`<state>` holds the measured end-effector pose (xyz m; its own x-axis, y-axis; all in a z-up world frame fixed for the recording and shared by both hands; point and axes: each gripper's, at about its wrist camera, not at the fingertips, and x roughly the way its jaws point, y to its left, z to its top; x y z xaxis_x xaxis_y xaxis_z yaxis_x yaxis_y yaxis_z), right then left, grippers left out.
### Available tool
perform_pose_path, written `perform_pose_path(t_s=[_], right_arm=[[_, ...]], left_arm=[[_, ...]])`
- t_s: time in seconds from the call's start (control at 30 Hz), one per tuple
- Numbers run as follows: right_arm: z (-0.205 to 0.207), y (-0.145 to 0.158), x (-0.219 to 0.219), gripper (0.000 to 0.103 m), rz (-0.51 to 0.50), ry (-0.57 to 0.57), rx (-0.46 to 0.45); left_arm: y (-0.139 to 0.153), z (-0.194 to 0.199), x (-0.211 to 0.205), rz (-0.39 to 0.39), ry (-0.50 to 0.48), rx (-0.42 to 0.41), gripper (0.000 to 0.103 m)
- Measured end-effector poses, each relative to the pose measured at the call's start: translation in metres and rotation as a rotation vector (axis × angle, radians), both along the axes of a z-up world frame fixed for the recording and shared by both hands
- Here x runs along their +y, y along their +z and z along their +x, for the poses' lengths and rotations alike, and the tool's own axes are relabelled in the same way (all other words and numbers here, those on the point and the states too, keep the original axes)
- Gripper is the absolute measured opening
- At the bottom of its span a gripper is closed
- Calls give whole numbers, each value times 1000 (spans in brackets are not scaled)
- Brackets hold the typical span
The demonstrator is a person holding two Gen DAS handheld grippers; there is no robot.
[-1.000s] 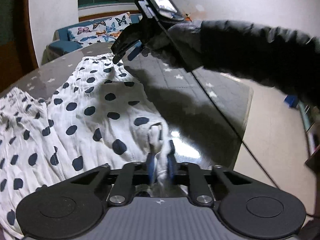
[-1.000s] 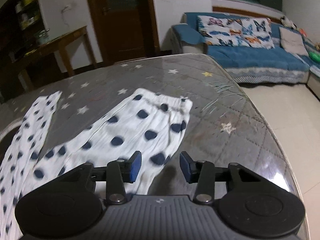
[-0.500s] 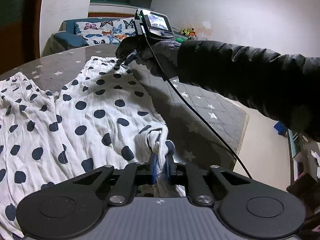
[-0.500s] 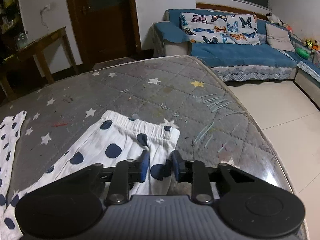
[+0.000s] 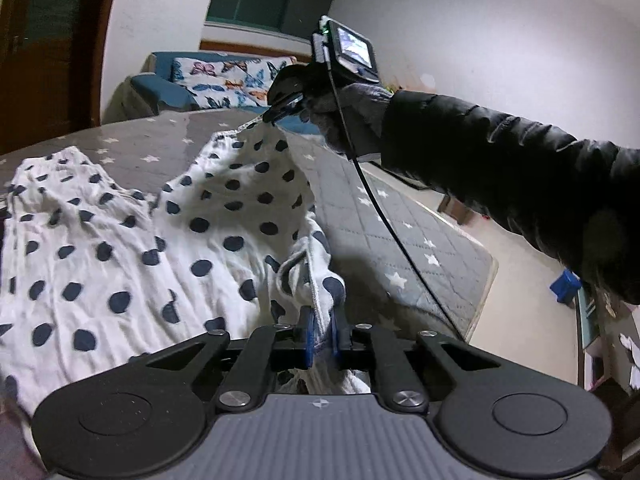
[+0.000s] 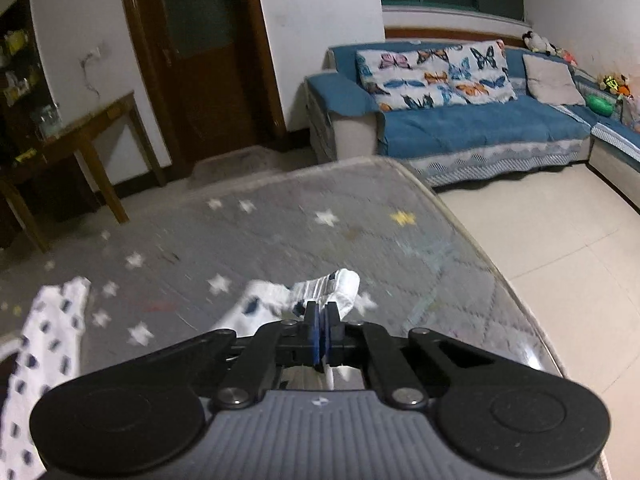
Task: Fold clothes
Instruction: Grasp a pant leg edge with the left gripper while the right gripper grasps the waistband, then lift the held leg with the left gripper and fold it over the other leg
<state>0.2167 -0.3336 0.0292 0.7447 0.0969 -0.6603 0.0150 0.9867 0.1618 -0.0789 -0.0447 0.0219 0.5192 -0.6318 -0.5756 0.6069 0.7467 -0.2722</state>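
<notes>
White trousers with dark blue dots (image 5: pixel 132 248) lie on the grey star-patterned table (image 5: pixel 404 220). My left gripper (image 5: pixel 320 334) is shut on the near end of one leg, by the waistband. My right gripper (image 5: pixel 280 110) shows in the left wrist view, shut on the far hem of the same leg and holding it above the table. In the right wrist view the right gripper (image 6: pixel 322 330) is shut on that white hem (image 6: pixel 332 290). The other trouser leg (image 6: pixel 44 344) lies flat at the left.
The table's right edge (image 6: pixel 492 268) drops to a tiled floor (image 6: pixel 560 240). A blue sofa (image 6: pixel 480 124) with butterfly cushions stands beyond the table. A wooden side table (image 6: pixel 80 136) and a dark door (image 6: pixel 200 60) are at the back left.
My right gripper closed on the far hem and lifted it off the table. The leg now hangs stretched between both grippers. My left gripper rose a little, still shut on the cloth.
</notes>
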Motion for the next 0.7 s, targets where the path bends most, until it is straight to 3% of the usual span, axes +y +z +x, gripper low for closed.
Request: perform_pose_path(t_s=[0.43,0.57,0.7], right_arm=[[10,73,95,0,47,102,-107],[14,72,136,0,-35,184,-82],[17,52,149,7,-85,204,-7]], left_arm=[[13,-30,65,-86,153,-24,9],[9,-33,84,-104,201,-1,9],[8,-32,90,-122,195,8,9]])
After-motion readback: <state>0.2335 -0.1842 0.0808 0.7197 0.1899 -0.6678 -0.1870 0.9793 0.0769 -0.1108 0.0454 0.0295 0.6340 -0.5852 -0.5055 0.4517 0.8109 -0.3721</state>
